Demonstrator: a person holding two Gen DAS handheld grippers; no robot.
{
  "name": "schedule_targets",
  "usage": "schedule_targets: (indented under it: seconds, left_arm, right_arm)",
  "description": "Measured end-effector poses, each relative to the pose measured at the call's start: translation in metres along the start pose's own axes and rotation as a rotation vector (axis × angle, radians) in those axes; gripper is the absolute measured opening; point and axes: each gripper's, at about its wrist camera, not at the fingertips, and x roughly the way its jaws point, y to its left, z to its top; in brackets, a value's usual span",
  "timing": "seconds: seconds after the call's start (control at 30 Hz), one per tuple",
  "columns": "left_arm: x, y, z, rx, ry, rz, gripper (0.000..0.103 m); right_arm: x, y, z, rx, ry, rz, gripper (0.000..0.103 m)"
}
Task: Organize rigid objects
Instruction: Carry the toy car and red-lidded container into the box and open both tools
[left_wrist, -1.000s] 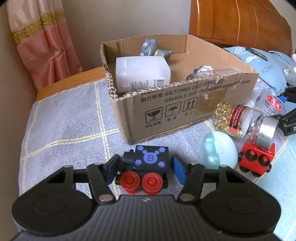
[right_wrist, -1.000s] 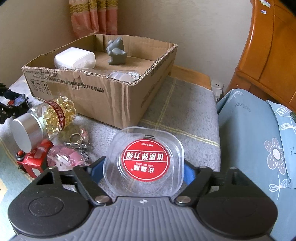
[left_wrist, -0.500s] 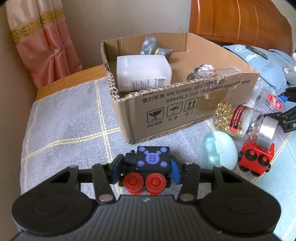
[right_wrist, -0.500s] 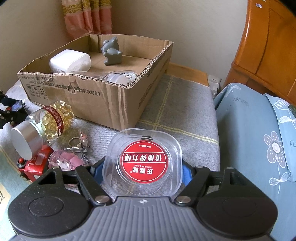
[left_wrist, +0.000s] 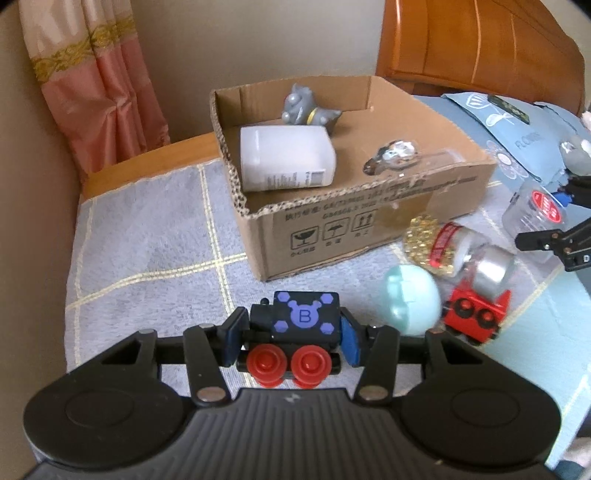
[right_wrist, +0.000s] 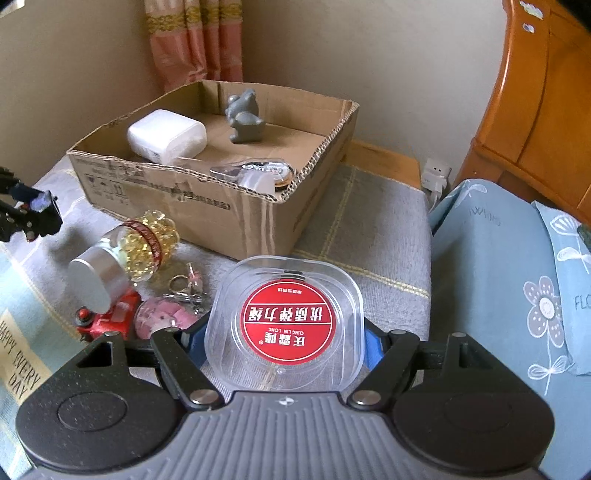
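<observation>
My left gripper (left_wrist: 291, 334) is shut on a black toy train car (left_wrist: 295, 326) with red wheels and a purple "B" top, held just above the grey blanket. My right gripper (right_wrist: 284, 339) is shut on a clear plastic case with a red round label (right_wrist: 288, 325), also lifted off the blanket. Ahead of both stands an open cardboard box (left_wrist: 369, 218) (right_wrist: 207, 206) holding a white container (left_wrist: 284, 162) (right_wrist: 166, 134), a grey figurine (left_wrist: 304, 107) (right_wrist: 243, 118) and a shiny clear item (left_wrist: 397, 155). The right gripper shows at the right edge of the left wrist view (left_wrist: 554, 229).
On the blanket in front of the box lie a jar of yellow capsules with a silver lid (left_wrist: 450, 247) (right_wrist: 125, 254), a red toy car (left_wrist: 474, 317) (right_wrist: 107, 319), a pale teal egg-shaped shell (left_wrist: 412, 299), and a pink keyring (right_wrist: 166, 317). Blue floral bedding (right_wrist: 517, 277) and a wooden headboard (left_wrist: 480, 51) lie right.
The left jaws closed onto the black train car, then lifted it. The right gripper rose with the clear case. Both views now look further down into the box.
</observation>
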Motion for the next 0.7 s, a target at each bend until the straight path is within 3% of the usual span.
schedule_targets:
  seconds: [0.37,0.7]
  left_arm:
    - [-0.041,-0.015,0.037,0.066,-0.031,-0.022,0.05]
    - [-0.032,-0.022,0.098,0.084,-0.079,-0.037,0.05]
  right_arm:
    - [-0.04,0.0,0.038,-0.043,-0.076,0.032,0.08]
    - [-0.033,0.004,0.092,-0.073,-0.121,0.073,0.08]
